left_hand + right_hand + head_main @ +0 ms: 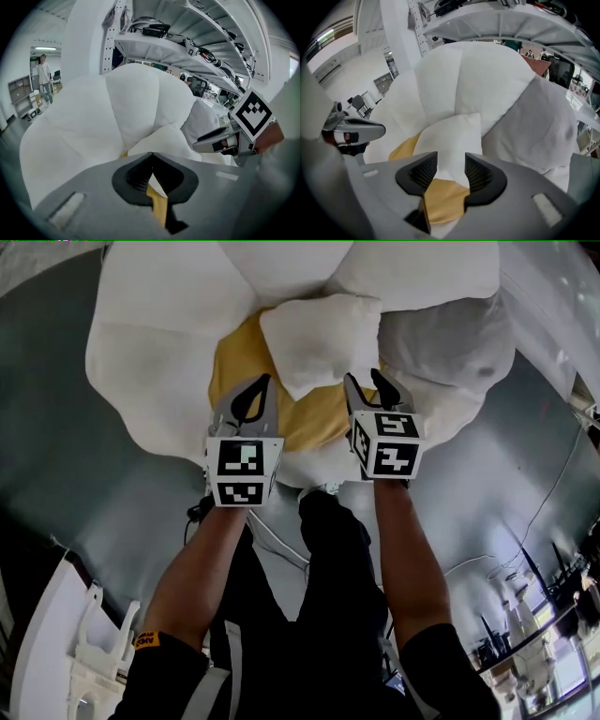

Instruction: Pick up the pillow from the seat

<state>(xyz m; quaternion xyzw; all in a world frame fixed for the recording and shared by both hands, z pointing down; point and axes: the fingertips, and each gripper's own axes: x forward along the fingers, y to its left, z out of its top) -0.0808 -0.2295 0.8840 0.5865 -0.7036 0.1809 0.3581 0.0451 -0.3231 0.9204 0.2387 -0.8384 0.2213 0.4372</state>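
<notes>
Right gripper (451, 161), jaws spread, faces the white pillow (452, 133) just ahead on the yellow seat (404, 149). Left gripper (151, 157), jaws pressed together, has it to its right.

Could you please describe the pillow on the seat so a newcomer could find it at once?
Find the big white puffy chair with petal-like lobes and a yellow seat. The pillow lies on that seat: small, squarish and white, far smaller than the lobes behind it and brighter than the large grey cushion beside it.
</notes>
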